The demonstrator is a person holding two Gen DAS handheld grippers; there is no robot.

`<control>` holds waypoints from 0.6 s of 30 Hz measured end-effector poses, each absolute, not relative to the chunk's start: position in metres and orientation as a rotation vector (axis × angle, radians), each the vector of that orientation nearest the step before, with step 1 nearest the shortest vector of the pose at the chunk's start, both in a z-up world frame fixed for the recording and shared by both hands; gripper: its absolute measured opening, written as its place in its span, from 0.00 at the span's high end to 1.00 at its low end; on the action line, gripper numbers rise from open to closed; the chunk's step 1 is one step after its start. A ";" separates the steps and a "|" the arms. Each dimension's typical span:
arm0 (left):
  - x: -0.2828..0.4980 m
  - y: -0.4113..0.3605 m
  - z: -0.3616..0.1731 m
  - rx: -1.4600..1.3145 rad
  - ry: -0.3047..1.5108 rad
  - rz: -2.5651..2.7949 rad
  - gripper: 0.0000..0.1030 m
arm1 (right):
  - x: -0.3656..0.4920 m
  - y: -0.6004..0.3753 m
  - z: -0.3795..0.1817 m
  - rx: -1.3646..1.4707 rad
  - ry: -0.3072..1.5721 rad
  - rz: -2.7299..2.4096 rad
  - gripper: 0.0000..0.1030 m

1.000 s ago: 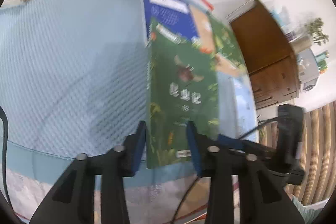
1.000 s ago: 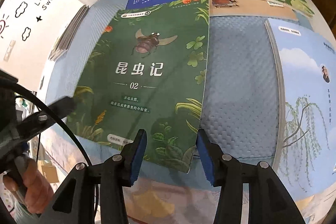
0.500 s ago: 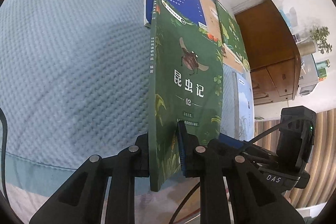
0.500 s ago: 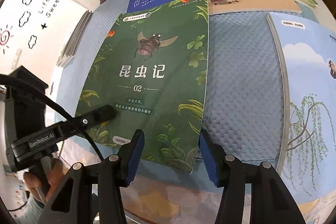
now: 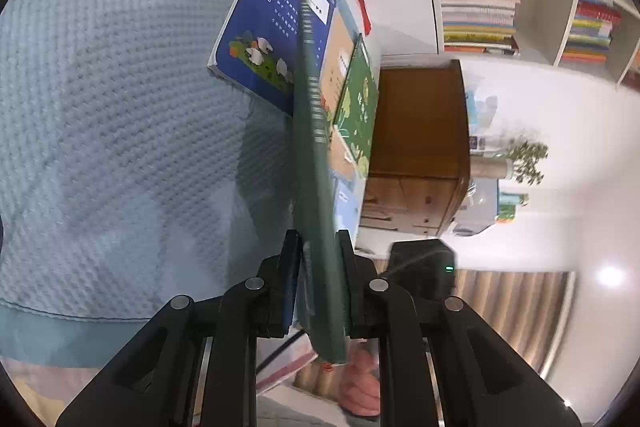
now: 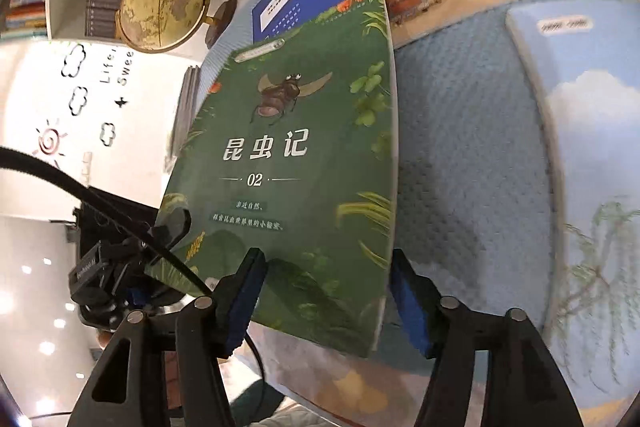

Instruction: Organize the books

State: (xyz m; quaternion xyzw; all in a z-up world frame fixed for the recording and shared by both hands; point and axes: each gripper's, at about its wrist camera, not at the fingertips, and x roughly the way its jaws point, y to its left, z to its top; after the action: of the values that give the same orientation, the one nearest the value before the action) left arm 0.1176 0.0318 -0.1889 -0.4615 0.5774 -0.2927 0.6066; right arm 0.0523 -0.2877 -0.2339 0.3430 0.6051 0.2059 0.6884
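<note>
Above the blue quilted cloth point(image 5: 100, 115), the green insect book point(image 6: 296, 163) stands on edge, clamped near its spine by our left gripper point(image 5: 318, 283). Our right gripper point(image 6: 326, 301) spreads wide around its lower edge, hiding the corner; neighbouring covers blur.

Left wrist view close along green book's point(image 5: 316, 163) spine, right wrist view facing its cover point(image 6: 296, 163), both sharing blue book point(image 5: 272, 27).

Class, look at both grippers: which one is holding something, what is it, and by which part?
The left gripper is shut on the green insect book, gripping its lower edge near the spine corner. The right gripper is open and holds nothing.
</note>
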 end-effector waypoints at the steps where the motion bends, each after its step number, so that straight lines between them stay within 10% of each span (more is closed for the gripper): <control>1: 0.118 0.034 -0.191 -1.100 1.334 -0.675 0.87 | 0.054 -0.288 -0.239 0.793 1.359 0.470 0.39; 13: 0.122 0.033 -0.205 -1.287 1.355 -0.665 0.87 | 0.065 -0.293 -0.266 1.102 1.342 0.600 0.40; 18: 0.126 0.027 -0.194 -1.002 1.392 -0.554 0.87 | 0.066 -0.289 -0.244 0.927 1.294 0.568 0.72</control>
State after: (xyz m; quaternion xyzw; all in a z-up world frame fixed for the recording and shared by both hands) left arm 0.1264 0.0271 -0.1938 -0.4359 0.6054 -0.2412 0.6208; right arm 0.0656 -0.2895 -0.2445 0.4101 0.5729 0.2516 0.6636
